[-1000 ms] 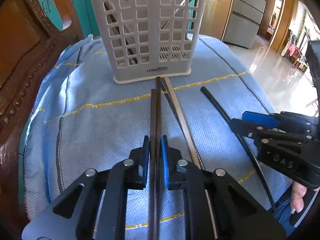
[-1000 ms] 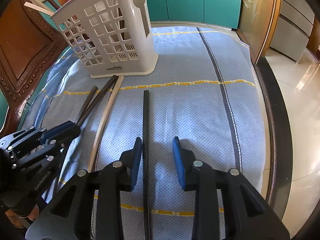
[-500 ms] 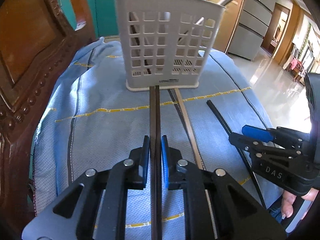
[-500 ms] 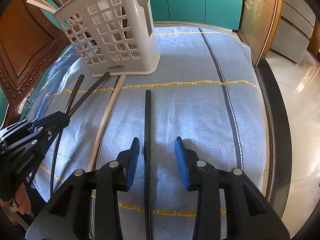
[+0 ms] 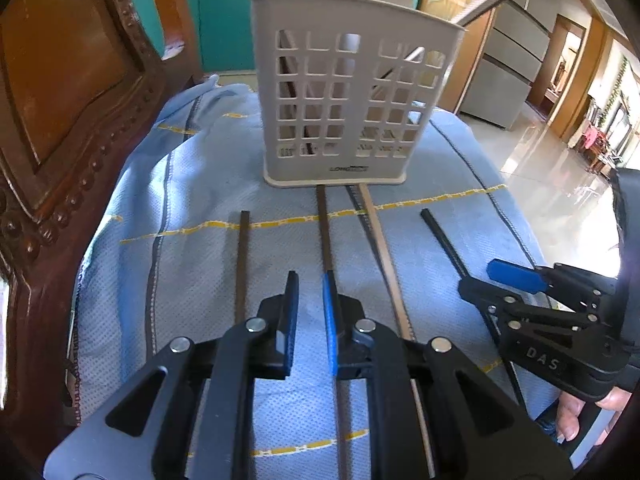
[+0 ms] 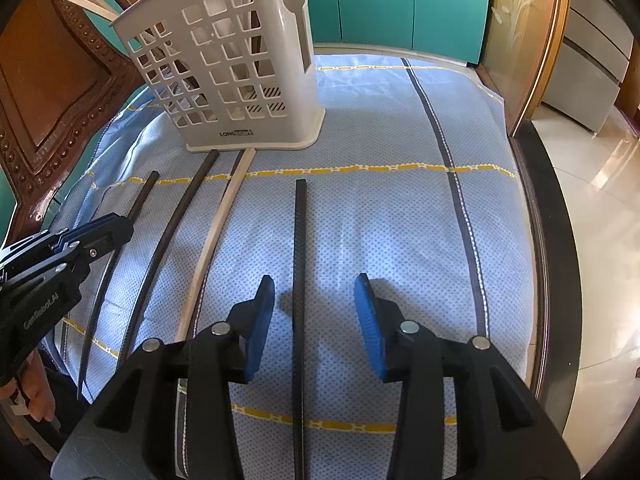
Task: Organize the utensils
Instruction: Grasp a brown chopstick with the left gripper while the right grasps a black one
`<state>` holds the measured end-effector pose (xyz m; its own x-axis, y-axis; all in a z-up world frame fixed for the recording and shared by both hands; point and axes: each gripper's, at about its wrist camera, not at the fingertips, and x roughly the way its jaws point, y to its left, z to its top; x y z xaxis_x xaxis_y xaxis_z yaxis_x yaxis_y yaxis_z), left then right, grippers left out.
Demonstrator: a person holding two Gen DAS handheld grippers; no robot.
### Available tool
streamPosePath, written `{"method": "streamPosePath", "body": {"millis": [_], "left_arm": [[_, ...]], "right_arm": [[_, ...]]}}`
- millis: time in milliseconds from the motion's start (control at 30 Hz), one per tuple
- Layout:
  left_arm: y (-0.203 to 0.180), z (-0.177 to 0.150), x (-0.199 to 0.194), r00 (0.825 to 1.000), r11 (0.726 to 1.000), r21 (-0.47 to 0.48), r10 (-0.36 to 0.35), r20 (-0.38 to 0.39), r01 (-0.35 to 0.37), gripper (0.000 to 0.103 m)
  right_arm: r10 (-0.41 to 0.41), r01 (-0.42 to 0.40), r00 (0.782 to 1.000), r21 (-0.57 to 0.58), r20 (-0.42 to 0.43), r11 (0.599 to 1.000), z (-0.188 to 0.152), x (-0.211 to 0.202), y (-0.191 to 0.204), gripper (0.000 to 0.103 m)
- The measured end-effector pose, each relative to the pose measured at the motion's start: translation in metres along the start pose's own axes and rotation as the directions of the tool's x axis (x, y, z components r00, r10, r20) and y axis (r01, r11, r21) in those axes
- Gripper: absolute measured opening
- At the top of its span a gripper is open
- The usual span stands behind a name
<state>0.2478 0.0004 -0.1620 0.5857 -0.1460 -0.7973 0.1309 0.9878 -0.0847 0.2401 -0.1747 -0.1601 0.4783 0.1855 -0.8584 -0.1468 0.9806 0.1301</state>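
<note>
Both the left gripper and right gripper gape empty — chopstick ends cut off.

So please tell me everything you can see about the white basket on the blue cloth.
The basket looks like off-white plastic, with walls pierced by a grid of square holes and a solid flared base. A small dark label sits low on its front, and one side wall has a spoon-shaped cutout. It stands upright on the blue cloth, toward the far end. Several sticks already stand inside, leaning out over the rim. Two of the loose sticks on the cloth reach its base with their far ends.
</note>
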Motion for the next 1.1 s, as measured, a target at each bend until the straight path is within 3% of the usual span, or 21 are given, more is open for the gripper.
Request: {"method": "streamPosePath", "body": {"millis": [167, 400, 1100], "left_arm": [[0.006, -0.002, 0.012, 0.998, 1.0, -0.009, 0.027, -0.05, -0.028, 0.021], [0.003, -0.006, 0.023, 0.995, 0.999, 0.007, 0.031, -0.09, -0.031, 0.021], [-0.019, -0.014, 0.023, 0.993, 0.998, 0.053, -0.016, -0.115, 0.022, 0.03]], "right_arm": [[0.002, -0.002, 1.0, -0.003, -0.001, 1.0, 0.0, 0.0, 0.001, 0.044], [0.002, -0.002, 1.0, -0.013, -0.001, 1.0, 0.0, 0.0, 0.002, 0.047], [-0.008, 0.008, 1.0, -0.035, 0.002, 0.999, 0.0, 0.002, 0.007, 0.055]]}}
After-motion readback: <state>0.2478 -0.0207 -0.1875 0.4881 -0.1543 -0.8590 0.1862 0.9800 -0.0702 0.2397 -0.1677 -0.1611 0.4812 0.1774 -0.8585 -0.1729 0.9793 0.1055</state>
